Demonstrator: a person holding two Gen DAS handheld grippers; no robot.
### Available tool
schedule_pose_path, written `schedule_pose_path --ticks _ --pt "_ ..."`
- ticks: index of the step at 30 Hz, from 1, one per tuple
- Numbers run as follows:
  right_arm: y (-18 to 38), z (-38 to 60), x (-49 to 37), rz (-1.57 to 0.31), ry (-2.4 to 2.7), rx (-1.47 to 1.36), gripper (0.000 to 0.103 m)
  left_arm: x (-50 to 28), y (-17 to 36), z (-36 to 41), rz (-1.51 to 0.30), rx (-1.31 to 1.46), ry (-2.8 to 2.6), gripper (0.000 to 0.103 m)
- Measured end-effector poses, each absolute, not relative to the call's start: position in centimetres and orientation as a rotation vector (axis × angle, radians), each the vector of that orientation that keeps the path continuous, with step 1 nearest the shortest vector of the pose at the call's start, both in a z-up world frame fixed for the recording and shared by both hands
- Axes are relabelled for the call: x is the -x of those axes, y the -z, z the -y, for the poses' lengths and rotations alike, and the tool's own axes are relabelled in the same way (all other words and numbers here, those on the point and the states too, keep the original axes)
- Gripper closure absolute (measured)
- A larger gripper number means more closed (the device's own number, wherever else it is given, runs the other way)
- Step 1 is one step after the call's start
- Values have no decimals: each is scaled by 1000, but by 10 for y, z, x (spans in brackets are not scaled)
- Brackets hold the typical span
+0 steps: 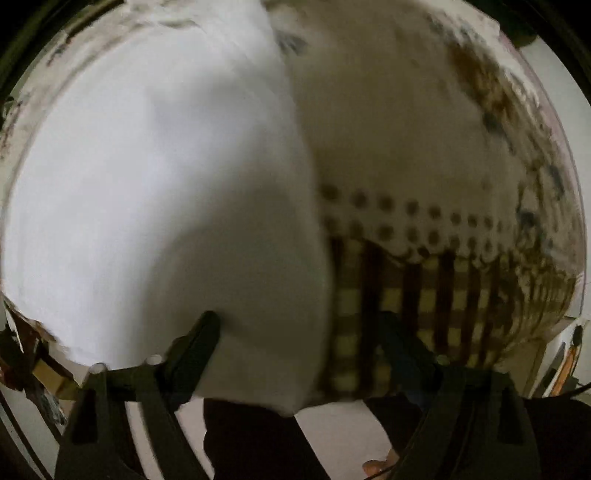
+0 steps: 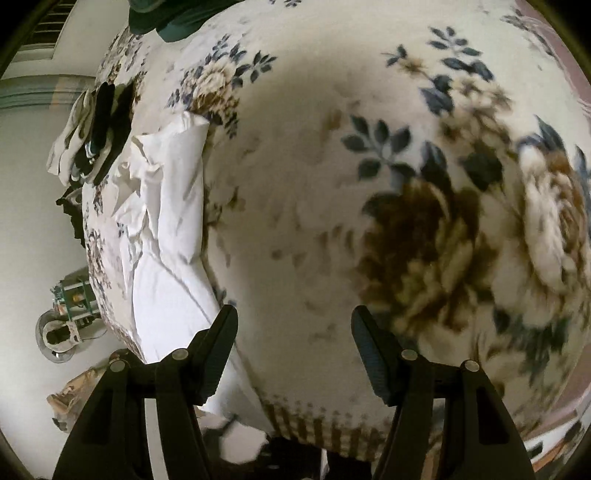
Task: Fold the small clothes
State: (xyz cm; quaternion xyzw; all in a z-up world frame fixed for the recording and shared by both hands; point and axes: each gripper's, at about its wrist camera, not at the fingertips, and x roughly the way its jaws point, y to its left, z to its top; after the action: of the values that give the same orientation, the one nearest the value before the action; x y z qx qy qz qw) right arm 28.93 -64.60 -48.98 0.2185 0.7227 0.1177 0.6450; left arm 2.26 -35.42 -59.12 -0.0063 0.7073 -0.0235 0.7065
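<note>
A white garment (image 1: 159, 192) fills the left half of the left wrist view, lying on a floral bedspread (image 1: 399, 110); its near edge hangs over the bed's edge. My left gripper (image 1: 295, 332) is open, its left finger (image 1: 199, 343) against the white cloth. The view is blurred. In the right wrist view the same white garment (image 2: 170, 206) lies crumpled along the left side of the bedspread (image 2: 314, 166). My right gripper (image 2: 293, 328) is open and empty above the bare bedspread, the cloth passing by its left finger (image 2: 218, 350).
A checked and dotted border (image 1: 413, 280) runs along the bed's near edge. Dark and light clothes (image 2: 96, 125) are heaped at the bed's far left edge. A green item (image 2: 173, 18) lies at the top. A small stand (image 2: 70, 306) sits on the floor at left.
</note>
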Motion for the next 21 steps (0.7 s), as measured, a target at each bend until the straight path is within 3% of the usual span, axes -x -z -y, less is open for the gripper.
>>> schedule_pose_path --ticks 1,4,16,17,18,20,21 --pt "497 643 -302 -1645 -291 -509 37 -23 600 359 -1577 -9 18 74" --pt "510 628 -333 -1632 -351 -541 37 -26 598 353 -1518 40 -71 99" --pt "606 472 -468 -1725 -563 -663 38 -5 511 267 -1365 213 -207 103" --pt "608 466 -470 -1722 -564 -669 47 -4 505 257 -1361 229 -213 103" --pt "608 457 -472 -1711 -561 -664 70 -1 500 249 -1355 240 -220 103" --pt "601 440 -476 -1694 -535 -597 98 1 492 235 -1339 256 -229 103" --pt "594 432 -476 -1680 -524 -573 98 2 487 226 -1332 261 -233 103"
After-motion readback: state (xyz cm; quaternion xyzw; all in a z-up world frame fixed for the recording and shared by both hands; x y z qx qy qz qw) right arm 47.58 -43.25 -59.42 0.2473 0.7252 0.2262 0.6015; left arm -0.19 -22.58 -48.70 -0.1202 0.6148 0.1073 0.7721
